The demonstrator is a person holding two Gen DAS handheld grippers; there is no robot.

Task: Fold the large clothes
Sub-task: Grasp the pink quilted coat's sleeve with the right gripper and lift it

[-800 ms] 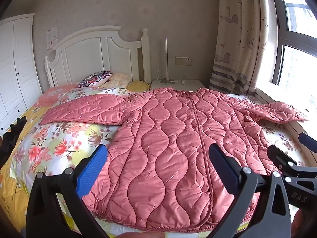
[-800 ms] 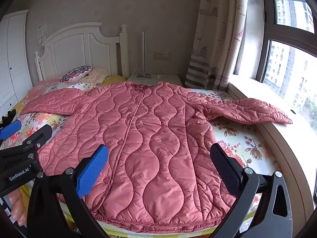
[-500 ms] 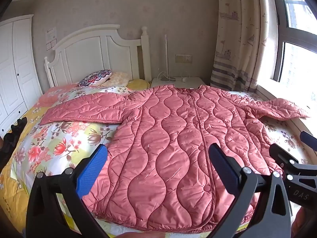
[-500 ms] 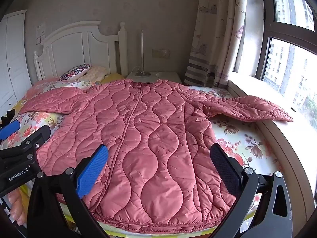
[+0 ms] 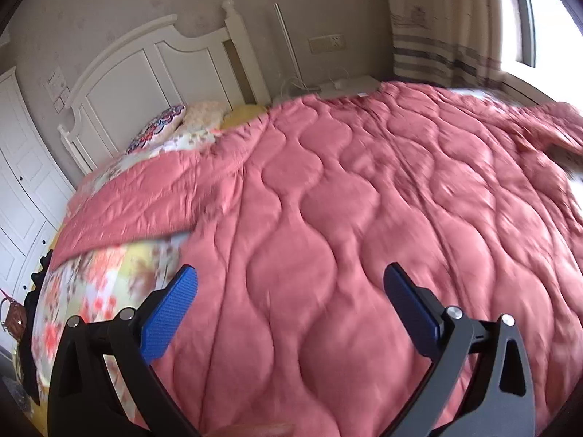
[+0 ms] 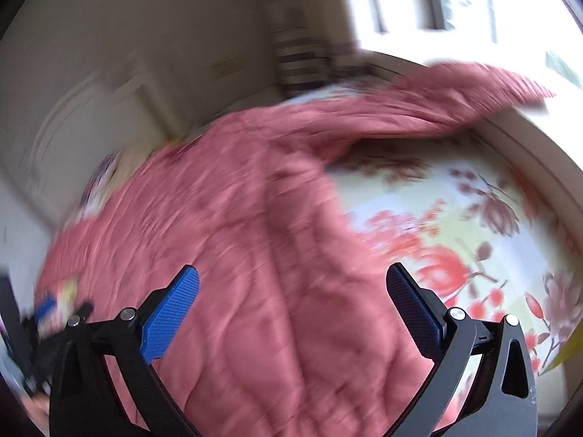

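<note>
A large pink quilted coat (image 5: 346,218) lies spread flat, front up, on a floral bedspread (image 5: 98,284). Its left sleeve (image 5: 145,200) stretches toward the headboard side. In the right wrist view the coat (image 6: 237,255) fills the left half and its right sleeve (image 6: 419,98) runs toward the window. My left gripper (image 5: 291,306) is open and empty, low over the coat's lower left part. My right gripper (image 6: 291,309) is open and empty, low over the coat's right edge. The left gripper also shows, blurred, at the left edge of the right wrist view (image 6: 40,324).
A white headboard (image 5: 153,73) and pillows (image 5: 164,127) stand at the far end. A nightstand (image 5: 349,83) and a curtain (image 5: 437,25) are at the back right. Bare floral sheet (image 6: 455,225) lies right of the coat, by the window ledge (image 6: 528,153). A white wardrobe (image 5: 18,182) is at the left.
Both grippers have dropped and moved in closer over the coat, tilting; the views are now motion-blurred. Both stay open. The coat has not moved.
</note>
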